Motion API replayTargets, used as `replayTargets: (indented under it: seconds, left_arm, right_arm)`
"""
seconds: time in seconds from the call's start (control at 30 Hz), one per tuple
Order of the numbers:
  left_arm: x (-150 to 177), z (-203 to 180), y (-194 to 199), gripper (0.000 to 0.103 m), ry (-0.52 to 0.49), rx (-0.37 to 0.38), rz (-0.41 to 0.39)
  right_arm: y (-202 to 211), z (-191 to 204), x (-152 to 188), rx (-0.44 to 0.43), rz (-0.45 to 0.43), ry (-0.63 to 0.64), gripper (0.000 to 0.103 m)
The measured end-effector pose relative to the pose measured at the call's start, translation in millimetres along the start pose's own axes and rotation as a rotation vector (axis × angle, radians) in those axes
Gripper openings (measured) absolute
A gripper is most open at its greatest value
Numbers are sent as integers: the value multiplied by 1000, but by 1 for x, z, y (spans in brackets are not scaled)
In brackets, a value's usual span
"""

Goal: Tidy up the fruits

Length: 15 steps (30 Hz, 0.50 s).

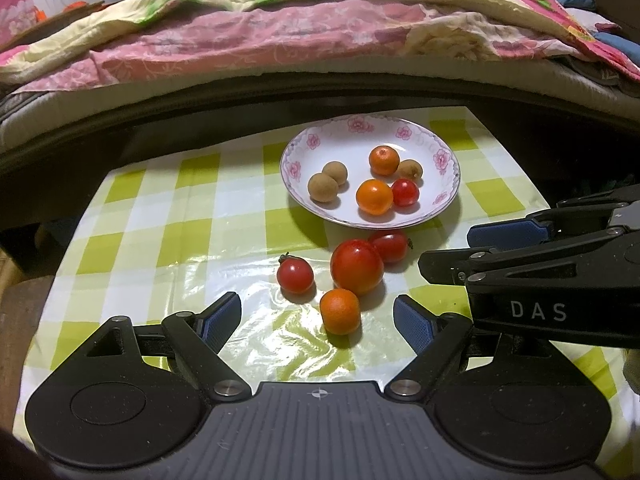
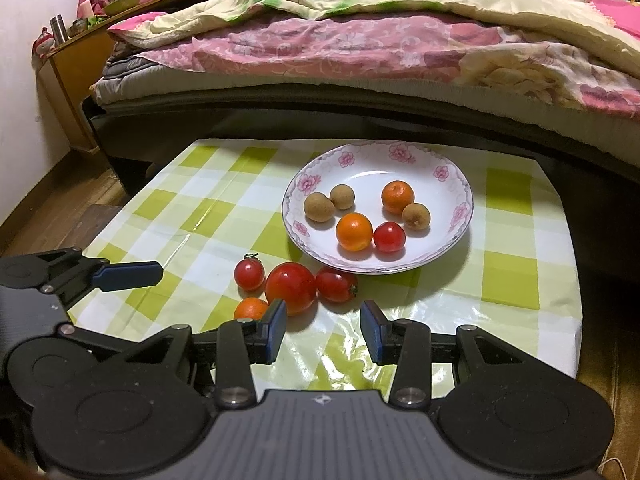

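— Where are the fruits?

— Four lie loose on the tabletop [image 1: 152, 196], just ahead of both tongs. A small orange [image 1: 340, 311] is nearest, sitting between the spread fingers of the left tongs [image 1: 318, 320] but touching neither pad. Just beyond it is a large tomato [image 1: 357, 266], with a cherry tomato [image 1: 295, 276] to its left and an oblong tomato [image 1: 389, 245] behind it on the right, close against the plate's rim.

— And the plate?

— The flowered plate [image 1: 440, 156] is farther ahead and holds six pieces: two longans [image 1: 328, 182] side by side on the left, a third longan [image 1: 409, 169] on the right, two oranges [image 1: 384, 161], and a small red tomato [image 1: 405, 192].

— What about the right tongs?

— The right tongs [image 2: 323, 330] are also spread wide and grip nothing. In their own view the left pad sits in front of the large tomato [image 2: 291, 287] and partly covers the small orange [image 2: 251, 308]; I can't quite tell whether it touches either. In the left view they reach in from the right side, level with the loose fruit.

— Anything around that?

— A green and white checked cloth [image 2: 516, 272] covers the tabletop. Beyond the far edge is a bed [image 2: 360, 92] with a pink floral quilt [image 2: 320, 52], and at far left a wooden shelf [image 2: 76, 60].
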<state>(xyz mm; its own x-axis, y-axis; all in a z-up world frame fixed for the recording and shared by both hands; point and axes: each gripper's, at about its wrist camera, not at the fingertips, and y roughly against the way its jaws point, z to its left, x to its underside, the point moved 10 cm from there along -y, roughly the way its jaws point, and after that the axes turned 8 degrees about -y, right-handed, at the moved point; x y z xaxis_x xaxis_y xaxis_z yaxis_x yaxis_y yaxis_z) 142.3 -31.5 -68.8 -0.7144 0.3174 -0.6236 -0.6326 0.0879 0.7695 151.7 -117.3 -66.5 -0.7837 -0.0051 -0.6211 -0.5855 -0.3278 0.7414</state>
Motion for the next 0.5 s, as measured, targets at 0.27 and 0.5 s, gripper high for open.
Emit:
replayTargets:
  seconds: [0.27,0.5]
  left_arm:
    - [1,0,-2,88,-5,-4,0]
    - [3,4,-6,88,-3,3,4]
  right_arm:
    - [-2,1,1,-14,-2,-5,43]
    - [-9,-2,1,-10,8,-10,43]
